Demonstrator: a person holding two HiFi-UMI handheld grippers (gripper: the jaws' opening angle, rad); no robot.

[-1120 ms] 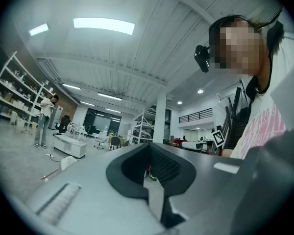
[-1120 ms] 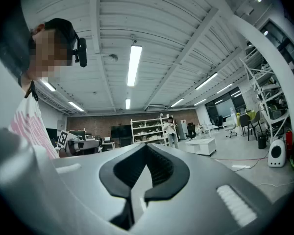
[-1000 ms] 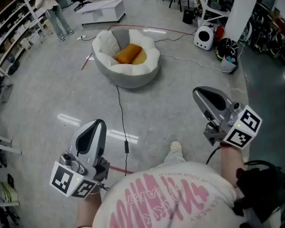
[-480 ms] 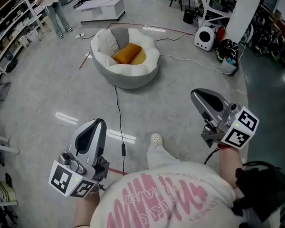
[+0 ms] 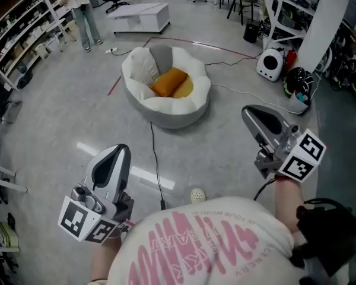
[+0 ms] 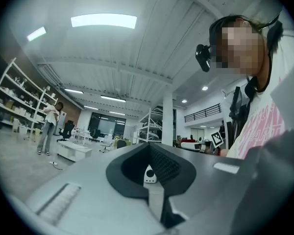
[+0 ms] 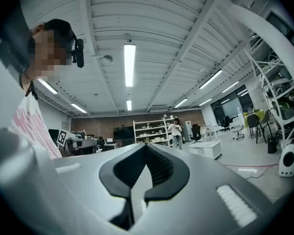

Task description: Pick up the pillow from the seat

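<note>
Lying in seat [image 5: 166,113]: pillow [image 5: 169,82], well ahead | left hand-held gripper [image 5: 122,149], right hand-held gripper [image 5: 247,111]: clenched

Orange pillow [image 5: 168,81] in a round seat [image 5: 200,91], white inside, grey outside. Beside the seat, a black cable [image 5: 155,159] and red line [image 5: 114,86] cross pale grey floor [image 5: 53,117]. Grey left gripper [image 5: 120,152] and right gripper [image 5: 252,114] bear black-and-white square markers.
</note>
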